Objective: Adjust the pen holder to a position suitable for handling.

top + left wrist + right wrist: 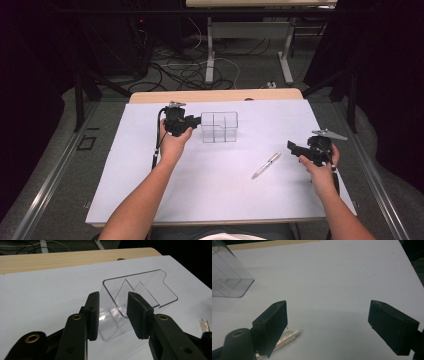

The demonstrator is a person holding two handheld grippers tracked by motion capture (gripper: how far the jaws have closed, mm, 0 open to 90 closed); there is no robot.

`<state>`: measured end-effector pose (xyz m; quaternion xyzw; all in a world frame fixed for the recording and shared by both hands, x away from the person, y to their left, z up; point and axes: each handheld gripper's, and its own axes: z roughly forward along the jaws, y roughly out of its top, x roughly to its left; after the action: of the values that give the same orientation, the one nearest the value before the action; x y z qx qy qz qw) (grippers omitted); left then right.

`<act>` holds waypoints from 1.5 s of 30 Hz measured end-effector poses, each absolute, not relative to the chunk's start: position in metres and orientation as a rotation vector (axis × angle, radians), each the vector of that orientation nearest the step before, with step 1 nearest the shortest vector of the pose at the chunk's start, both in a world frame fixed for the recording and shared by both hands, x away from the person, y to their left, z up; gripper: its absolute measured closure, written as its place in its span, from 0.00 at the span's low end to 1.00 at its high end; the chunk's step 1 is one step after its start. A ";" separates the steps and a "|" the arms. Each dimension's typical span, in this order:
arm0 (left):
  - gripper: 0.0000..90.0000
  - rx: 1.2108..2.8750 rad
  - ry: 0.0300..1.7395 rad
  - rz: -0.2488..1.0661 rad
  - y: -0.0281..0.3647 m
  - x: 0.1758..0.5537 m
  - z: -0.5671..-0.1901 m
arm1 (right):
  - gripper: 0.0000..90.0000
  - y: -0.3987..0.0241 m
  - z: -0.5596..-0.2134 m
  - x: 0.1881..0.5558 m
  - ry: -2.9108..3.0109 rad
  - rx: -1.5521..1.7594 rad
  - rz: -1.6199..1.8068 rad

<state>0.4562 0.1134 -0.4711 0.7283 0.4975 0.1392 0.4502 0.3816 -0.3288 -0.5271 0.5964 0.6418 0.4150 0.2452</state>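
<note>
A clear plastic organizer (219, 127) with inner dividers stands on the white sheet (200, 195) at the middle back. My left gripper (197, 121) is at its left end. In the left gripper view the jaws of my left gripper (113, 307) straddle the near corner wall of the organizer (140, 287) with gaps on both sides, so they are open. A silver pen (266, 165) lies on the sheet right of centre. My right gripper (292, 148) hovers just right of the pen. In the right gripper view my right gripper (328, 322) is wide open and empty, and the pen (287, 337) lies by its left jaw.
The white sheet covers a wooden table whose far edge (215, 95) shows behind the organizer. Beyond it are cables (185, 75) on the floor and the legs of another desk (210, 55). Bare sheet spreads in front of both hands.
</note>
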 end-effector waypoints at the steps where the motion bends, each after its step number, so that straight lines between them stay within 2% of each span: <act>1: 0.66 1.809 1.224 0.346 0.115 0.455 -0.470 | 0.17 -0.329 -0.527 0.382 1.753 1.628 1.134; 9: 0.53 1.817 1.180 0.329 0.122 0.443 -0.467 | 0.17 -0.328 -0.523 0.382 1.759 1.630 1.147; 10: 0.48 1.822 1.172 0.332 0.123 0.440 -0.467 | 0.17 -0.328 -0.521 0.382 1.766 1.614 1.157; 13: 0.46 1.821 1.153 0.335 0.126 0.434 -0.468 | 0.17 -0.328 -0.519 0.381 1.756 1.612 1.170; 14: 0.41 1.821 1.148 0.332 0.126 0.431 -0.468 | 0.17 -0.328 -0.517 0.380 1.755 1.607 1.175; 20: 0.36 1.867 1.113 0.364 0.138 0.411 -0.466 | 0.16 -0.329 -0.515 0.375 1.758 1.607 1.159; 25: 0.32 1.847 1.116 0.317 0.147 0.401 -0.467 | 0.12 -0.332 -0.515 0.376 1.808 1.611 1.156; 27: 0.23 1.857 1.106 0.326 0.149 0.398 -0.471 | 0.11 -0.331 -0.515 0.377 1.833 1.608 1.137; 31: 0.11 1.862 1.098 0.377 0.148 0.392 -0.480 | 0.18 -0.327 -0.513 0.376 1.876 1.508 1.085; 33: 0.01 1.885 1.070 0.399 0.148 0.390 -0.483 | 0.22 -0.320 -0.510 0.373 1.944 1.382 1.060; 34: 0.01 1.881 1.064 0.407 0.147 0.388 -0.484 | 0.22 -0.320 -0.510 0.373 1.944 1.382 1.060; 35: 0.00 1.882 1.062 0.410 0.147 0.386 -0.484 | 0.28 -0.315 -0.510 0.370 1.976 1.268 1.031; 36: 0.00 1.881 1.057 0.407 0.148 0.385 -0.485 | 0.29 -0.313 -0.510 0.368 1.991 1.216 1.020; 43: 0.00 1.891 1.048 0.394 0.149 0.374 -0.489 | 0.34 -0.299 -0.511 0.363 2.092 1.022 0.984; 44: 0.00 1.898 1.044 0.394 0.150 0.372 -0.490 | 0.38 -0.295 -0.510 0.362 2.122 0.971 0.945; 45: 0.00 1.894 1.044 0.384 0.151 0.371 -0.492 | 0.38 -0.295 -0.510 0.362 2.122 0.971 0.945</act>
<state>0.3706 0.1513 -0.4915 0.7678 0.4231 0.1557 0.4552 0.3615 -0.2945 -0.5100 0.3671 0.8022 0.3572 0.3069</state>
